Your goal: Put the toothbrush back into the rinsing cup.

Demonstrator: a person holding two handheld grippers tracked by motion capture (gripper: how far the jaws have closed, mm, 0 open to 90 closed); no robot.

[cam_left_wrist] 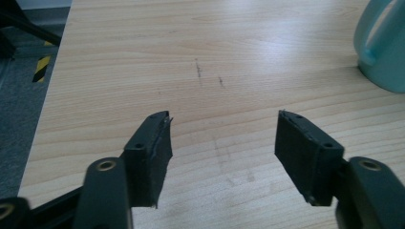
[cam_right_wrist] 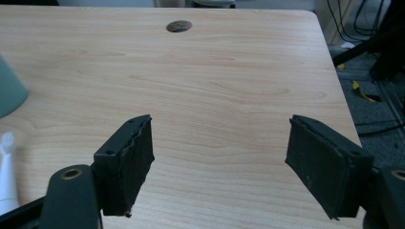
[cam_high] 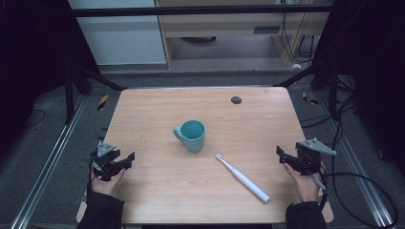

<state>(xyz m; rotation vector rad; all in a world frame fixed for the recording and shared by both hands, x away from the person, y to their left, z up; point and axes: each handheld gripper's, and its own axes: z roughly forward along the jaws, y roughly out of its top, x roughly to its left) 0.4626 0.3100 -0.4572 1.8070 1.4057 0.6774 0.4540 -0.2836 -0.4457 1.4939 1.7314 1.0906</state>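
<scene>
Currently the light wooden table (cam_high: 157, 109) has bare surface along all four edges. The teal ceramic mug (cam_high: 193, 135) stands upright at frame centre, handle toward the left. The white electric toothbrush (cam_high: 242, 178) lies flat just right of it, apart; its long axis runs diagonally, head at upper left, base at lower right. Left gripper (cam_high: 130, 159) at lower left and right gripper (cam_high: 280, 152) at lower right have fingers released, holding nothing. In the left gripper view the mug is cut off at the right edge.
</scene>
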